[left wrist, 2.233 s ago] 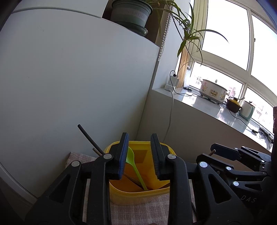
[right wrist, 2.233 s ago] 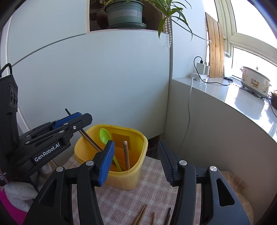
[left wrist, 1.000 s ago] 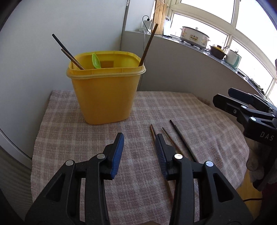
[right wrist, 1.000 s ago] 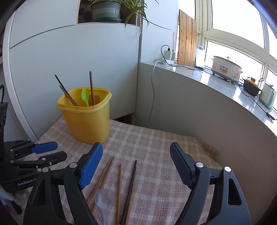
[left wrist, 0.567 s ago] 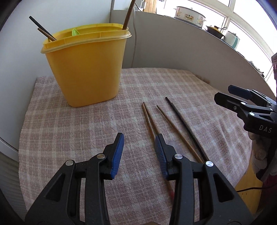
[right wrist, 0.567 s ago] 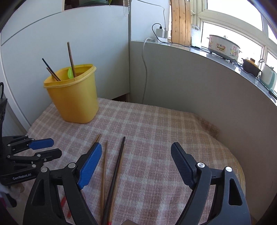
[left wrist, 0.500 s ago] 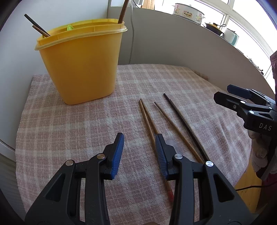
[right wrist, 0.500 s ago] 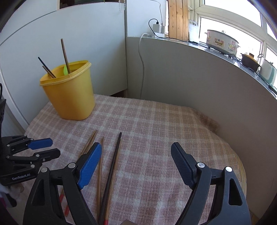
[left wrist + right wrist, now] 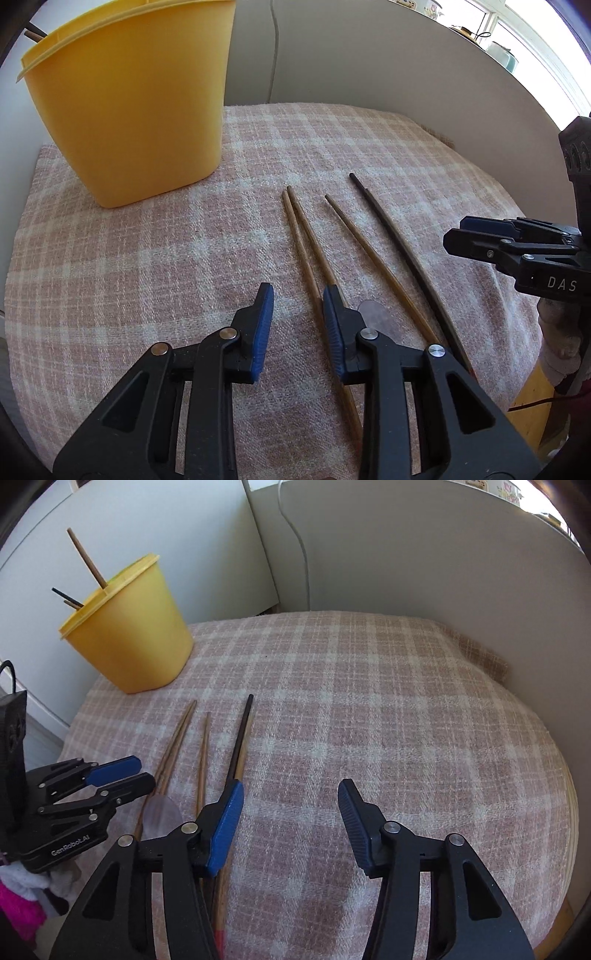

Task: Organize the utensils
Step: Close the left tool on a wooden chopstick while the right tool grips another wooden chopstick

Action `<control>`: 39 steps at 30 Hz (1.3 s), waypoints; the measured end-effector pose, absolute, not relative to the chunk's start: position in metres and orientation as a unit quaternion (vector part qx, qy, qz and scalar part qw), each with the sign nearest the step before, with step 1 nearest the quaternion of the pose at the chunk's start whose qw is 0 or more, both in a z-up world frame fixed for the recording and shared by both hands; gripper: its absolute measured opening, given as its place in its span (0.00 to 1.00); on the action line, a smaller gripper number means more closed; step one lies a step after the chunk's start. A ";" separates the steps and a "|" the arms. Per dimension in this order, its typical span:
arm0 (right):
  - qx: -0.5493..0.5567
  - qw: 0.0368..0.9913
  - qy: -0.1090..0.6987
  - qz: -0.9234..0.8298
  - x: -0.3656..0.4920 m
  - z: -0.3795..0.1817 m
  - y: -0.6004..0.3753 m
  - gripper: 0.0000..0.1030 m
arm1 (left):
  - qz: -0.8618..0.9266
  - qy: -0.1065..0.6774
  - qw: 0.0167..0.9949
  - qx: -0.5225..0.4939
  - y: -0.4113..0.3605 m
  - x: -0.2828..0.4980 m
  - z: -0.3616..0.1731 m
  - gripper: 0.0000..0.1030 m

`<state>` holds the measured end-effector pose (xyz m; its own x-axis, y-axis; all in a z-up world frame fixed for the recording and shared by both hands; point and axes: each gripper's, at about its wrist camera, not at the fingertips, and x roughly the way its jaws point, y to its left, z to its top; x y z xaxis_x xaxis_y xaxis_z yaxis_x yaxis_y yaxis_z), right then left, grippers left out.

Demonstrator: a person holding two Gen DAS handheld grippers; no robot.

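Observation:
A yellow plastic bin [image 9: 129, 99] stands on the checked cloth at the far left; in the right wrist view [image 9: 129, 635] chopsticks stick up from it. Several chopsticks lie loose on the cloth: a wooden pair [image 9: 306, 240], a single wooden one [image 9: 365, 247] and a dark one [image 9: 402, 240]. A clear plastic spoon [image 9: 160, 814] lies among their near ends. My left gripper [image 9: 297, 299] is open and empty, low over the wooden pair. My right gripper [image 9: 290, 790] is open wide and empty, just right of the dark chopstick [image 9: 240, 734].
The pink checked cloth [image 9: 369, 701] covers a small round table. A grey wall panel [image 9: 406, 554] curves close behind it, and a white cable [image 9: 299, 554] hangs down there. The table edge drops off at the right [image 9: 565, 794].
Both grippers have come down from above the bin and back toward the loose chopsticks. The left gripper now hovers low over the wooden pair; the right is beside the dark chopstick.

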<state>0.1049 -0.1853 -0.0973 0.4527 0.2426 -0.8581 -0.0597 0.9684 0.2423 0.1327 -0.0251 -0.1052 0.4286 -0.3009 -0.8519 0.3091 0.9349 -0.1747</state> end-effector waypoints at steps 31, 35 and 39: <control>0.090 0.806 0.571 0.124 0.125 -0.112 -0.144 0.16 | -0.173 0.499 0.849 0.007 -0.020 0.138 -0.106 0.12; 0.071 0.805 0.578 0.118 0.126 -0.110 -0.135 0.14 | -0.169 0.501 0.849 0.012 -0.016 0.133 -0.105 0.11; 0.062 0.798 0.588 0.117 0.130 -0.115 -0.126 0.14 | -0.166 0.511 0.843 0.016 -0.016 0.134 -0.104 0.11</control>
